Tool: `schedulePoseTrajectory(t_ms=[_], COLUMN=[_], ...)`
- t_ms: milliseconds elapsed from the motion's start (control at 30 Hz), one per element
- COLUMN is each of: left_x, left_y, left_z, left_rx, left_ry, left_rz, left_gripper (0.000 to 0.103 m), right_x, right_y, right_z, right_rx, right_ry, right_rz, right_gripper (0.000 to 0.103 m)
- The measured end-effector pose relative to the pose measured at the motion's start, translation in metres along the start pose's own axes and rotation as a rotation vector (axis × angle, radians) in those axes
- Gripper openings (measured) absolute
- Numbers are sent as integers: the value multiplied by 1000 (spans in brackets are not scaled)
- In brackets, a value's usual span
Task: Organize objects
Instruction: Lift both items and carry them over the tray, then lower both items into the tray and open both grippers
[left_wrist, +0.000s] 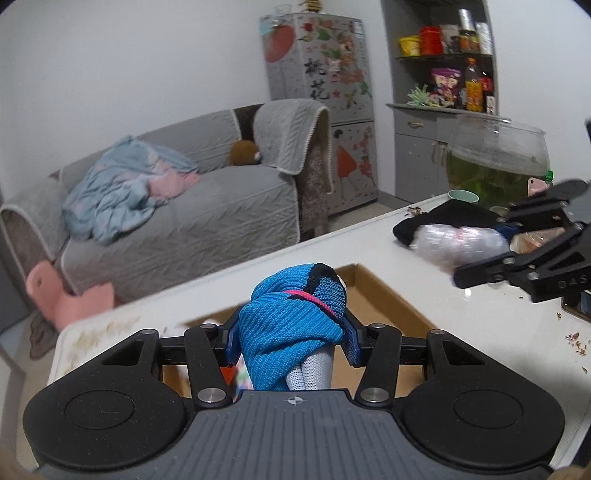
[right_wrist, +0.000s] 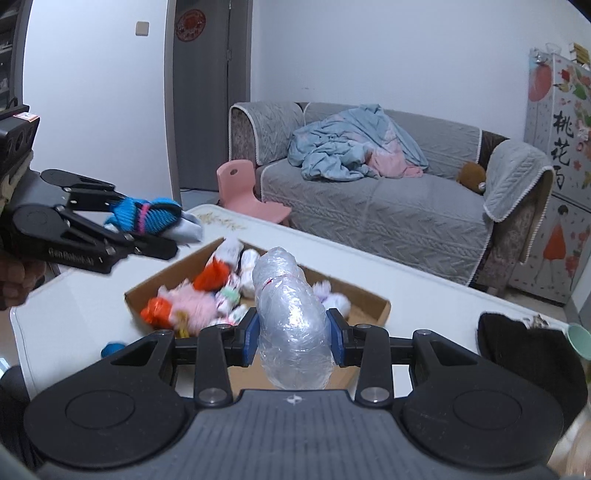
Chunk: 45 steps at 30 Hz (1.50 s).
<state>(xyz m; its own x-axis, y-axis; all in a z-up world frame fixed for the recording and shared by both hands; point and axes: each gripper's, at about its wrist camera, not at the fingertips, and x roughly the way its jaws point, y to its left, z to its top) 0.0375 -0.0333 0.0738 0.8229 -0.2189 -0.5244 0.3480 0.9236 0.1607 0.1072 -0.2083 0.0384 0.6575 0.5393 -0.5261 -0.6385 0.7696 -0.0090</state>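
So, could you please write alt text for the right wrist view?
The right claw grips a clear plastic bundle above a cardboard box of small soft items on a white table; the left claw holds a blue sock.

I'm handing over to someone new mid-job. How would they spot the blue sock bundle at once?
Find the white table in front of the grey sofa, then the open cardboard box on it. The sock bundle hangs above the box's left side, clamped in the left hand-held gripper. It alone is bright blue ribbed knit with a pink stripe; the right hand-held gripper holds a clear plastic bundle.

Grey sofa (right_wrist: 373, 192); white walls (right_wrist: 369, 48); decorated fridge (left_wrist: 317, 74)
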Motion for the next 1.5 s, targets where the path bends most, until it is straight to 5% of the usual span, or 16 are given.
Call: schedulePoseTrajectory(t_ms=[267,633,1500], left_x=[59,139,201], left_y=[3,13,16], left_z=[25,-3,-30], left_rx=[-24,-40,-67], left_ry=[45,196,297], left_rz=[-75,-91,-105], left_gripper=[57,57,58], right_x=[46,118,167], right_y=[-20,-29,-37], right_z=[23,3,-20], right_rx=[-11,-10,-72], right_ry=[54,194,292], right_rz=[-1,31,12], right_gripper=[35,35,34])
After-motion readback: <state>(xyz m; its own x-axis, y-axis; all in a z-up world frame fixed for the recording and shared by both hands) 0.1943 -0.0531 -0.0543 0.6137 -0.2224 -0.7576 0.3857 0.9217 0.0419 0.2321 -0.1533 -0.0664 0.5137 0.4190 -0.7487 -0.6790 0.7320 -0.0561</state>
